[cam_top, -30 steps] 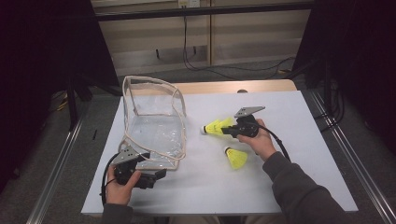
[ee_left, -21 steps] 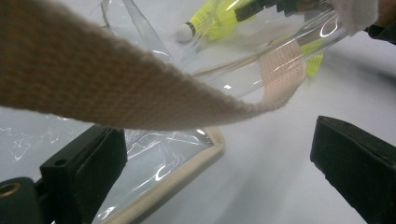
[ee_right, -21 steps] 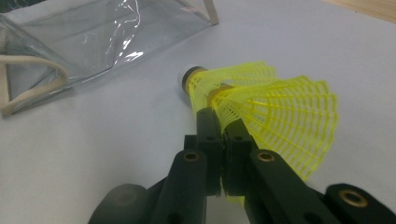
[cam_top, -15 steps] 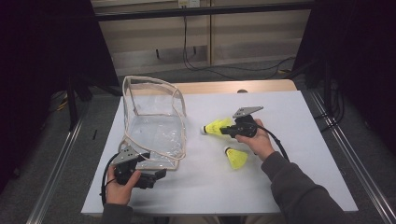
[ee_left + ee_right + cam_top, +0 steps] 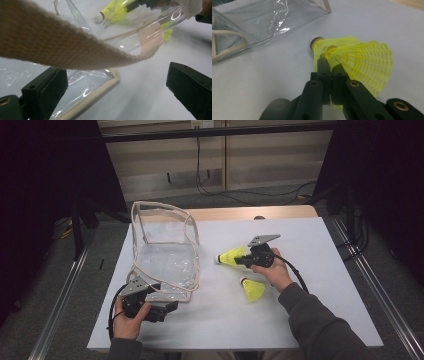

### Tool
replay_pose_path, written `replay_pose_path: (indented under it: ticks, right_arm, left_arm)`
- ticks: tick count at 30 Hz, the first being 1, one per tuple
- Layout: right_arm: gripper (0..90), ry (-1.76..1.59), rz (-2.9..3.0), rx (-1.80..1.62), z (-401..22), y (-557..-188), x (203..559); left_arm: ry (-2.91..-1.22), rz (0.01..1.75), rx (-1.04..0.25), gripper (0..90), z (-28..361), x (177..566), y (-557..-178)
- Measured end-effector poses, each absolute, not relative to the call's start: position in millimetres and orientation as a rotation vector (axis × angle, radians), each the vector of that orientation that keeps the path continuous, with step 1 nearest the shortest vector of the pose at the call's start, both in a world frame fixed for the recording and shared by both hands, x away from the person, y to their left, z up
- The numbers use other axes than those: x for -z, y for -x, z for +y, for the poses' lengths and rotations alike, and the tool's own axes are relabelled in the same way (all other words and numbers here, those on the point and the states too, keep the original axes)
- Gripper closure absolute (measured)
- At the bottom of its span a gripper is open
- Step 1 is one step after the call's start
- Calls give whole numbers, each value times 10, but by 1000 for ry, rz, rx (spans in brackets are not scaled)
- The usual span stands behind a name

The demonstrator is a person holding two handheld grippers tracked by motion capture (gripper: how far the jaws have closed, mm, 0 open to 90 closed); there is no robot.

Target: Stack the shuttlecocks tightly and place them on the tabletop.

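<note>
A clear plastic bag (image 5: 165, 251) with cream trim stands open on the white table sheet (image 5: 320, 250). My left gripper (image 5: 171, 306) rests at the bag's near corner. In the left gripper view its jaws stand wide apart, with the bag's trimmed edge (image 5: 100, 93) lying between them and the cream strap (image 5: 62, 47) hanging across in front. My right gripper (image 5: 241, 260) is shut on the skirt of a yellow shuttlecock (image 5: 229, 256), cork end towards the bag. The right gripper view shows the jaws pinching the mesh skirt (image 5: 359, 62). A second yellow shuttlecock (image 5: 253, 289) lies by the right hand.
The wooden table edge (image 5: 240, 213) runs behind the sheet. Metal rails (image 5: 372, 290) flank both sides, and cables lie on the floor beyond. Open sheet lies between the bag and the right hand and along the near edge.
</note>
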State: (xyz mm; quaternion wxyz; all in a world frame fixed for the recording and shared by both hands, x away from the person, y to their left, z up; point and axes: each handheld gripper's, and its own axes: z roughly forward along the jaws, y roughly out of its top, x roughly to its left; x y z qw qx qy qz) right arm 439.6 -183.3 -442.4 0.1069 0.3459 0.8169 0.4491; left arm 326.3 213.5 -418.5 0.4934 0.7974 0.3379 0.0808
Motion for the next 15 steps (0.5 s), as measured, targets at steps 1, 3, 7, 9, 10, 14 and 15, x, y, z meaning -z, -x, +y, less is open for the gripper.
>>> replay_pose_path:
  ticks: [1, 3, 7, 9, 10, 14, 15]
  right_arm:
    - [880, -1020, 2406, -1321, -1831, -4396, 4427]
    - [880, -1020, 2409, -1317, -1827, -4395, 4429]
    - [880, -1014, 2409, -1318, -1824, -4394, 4427]
    - [879, -1017, 2410, -1323, -1821, -4393, 4431]
    - [879, -1021, 2409, -1325, -1821, -4393, 4433]
    - [877, -1027, 2410, -1325, -1819, -4393, 4438]
    - [875, -1028, 2411, -1324, -1818, -4393, 4440]
  left_arm:
    - [-1935, 819, -196, 37, 2135, 4185, -3263]
    - [-1935, 820, -197, 37, 2134, 4184, -3262]
    - [-1935, 820, -197, 38, 2134, 4184, -3263]
    - [-1932, 820, -197, 37, 2134, 4186, -3262]
    - [-1935, 819, -199, 37, 2137, 4184, -3263]
    - [-1935, 820, -199, 37, 2137, 4184, -3263]
    - [-1936, 819, -200, 38, 2137, 4184, -3263]
